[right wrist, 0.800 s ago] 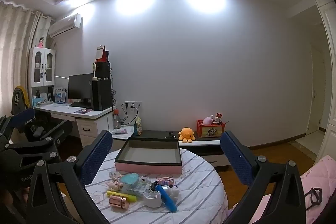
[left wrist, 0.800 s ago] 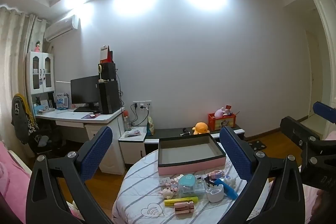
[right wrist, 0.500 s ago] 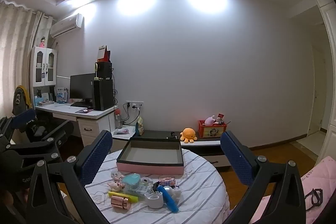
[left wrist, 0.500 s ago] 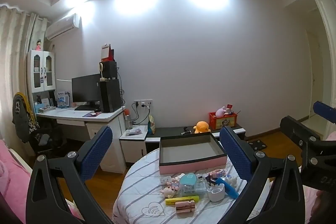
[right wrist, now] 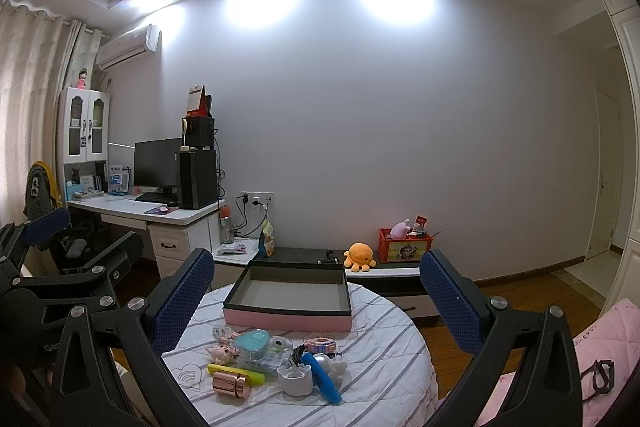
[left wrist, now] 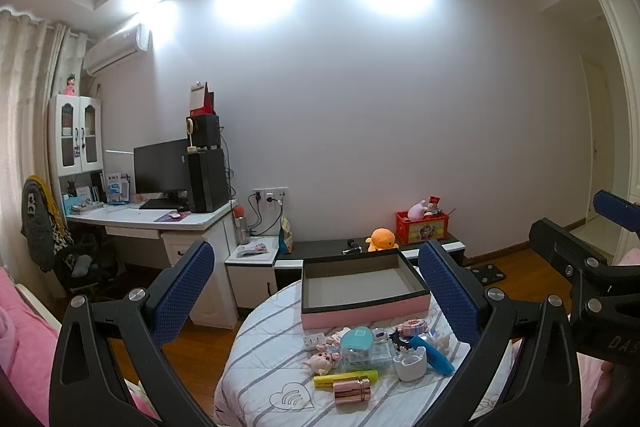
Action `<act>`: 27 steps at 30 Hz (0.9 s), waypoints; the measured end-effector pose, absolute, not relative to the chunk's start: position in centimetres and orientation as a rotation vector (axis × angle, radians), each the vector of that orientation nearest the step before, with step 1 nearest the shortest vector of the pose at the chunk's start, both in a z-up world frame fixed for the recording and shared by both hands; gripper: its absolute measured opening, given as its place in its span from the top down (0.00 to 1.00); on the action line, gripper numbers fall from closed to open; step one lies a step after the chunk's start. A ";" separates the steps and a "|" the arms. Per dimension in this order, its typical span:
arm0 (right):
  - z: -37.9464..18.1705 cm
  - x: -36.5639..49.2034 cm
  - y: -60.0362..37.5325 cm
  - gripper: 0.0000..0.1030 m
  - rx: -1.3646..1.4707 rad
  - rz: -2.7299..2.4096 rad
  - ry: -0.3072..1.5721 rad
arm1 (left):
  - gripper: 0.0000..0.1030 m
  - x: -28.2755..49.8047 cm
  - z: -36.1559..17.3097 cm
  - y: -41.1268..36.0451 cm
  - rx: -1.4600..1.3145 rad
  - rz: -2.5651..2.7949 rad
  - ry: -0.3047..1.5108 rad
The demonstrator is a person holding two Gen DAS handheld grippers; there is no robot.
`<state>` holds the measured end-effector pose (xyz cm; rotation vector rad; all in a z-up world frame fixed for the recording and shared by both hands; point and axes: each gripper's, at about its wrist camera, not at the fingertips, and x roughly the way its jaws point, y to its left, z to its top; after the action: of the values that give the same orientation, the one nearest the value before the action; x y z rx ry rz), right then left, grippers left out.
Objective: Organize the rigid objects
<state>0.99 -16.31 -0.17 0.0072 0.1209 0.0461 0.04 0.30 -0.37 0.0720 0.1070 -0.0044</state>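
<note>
A round table with a striped white cloth holds a pink tray with a dark rim, which is empty. In front of the tray lies a heap of small things: a rose-gold cylinder, a yellow marker, a teal case, a white cup, a blue tube and a small doll. My left gripper and right gripper are open, empty and held above the table's near side.
A white desk with a monitor and speakers stands at the left. A low dark cabinet behind the table carries an orange plush and a red crate. Pink bedding lies at the right.
Both views have shifted slightly, and the table and tray sit a little lower and larger. Both grippers stay open and empty.
</note>
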 end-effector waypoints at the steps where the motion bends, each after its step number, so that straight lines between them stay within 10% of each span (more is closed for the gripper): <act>1: -0.1 1.0 -16.3 0.00 0.006 0.045 0.121 | 0.00 0.2 -0.3 0.2 0.073 -0.004 0.110; 27: -0.6 1.5 -16.1 0.00 0.001 0.036 0.142 | 0.00 0.1 -0.9 1.2 0.077 0.011 0.125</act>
<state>1.52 -16.06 -0.56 0.0014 0.1424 0.0363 0.08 1.20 -0.89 0.0768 0.1253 0.0108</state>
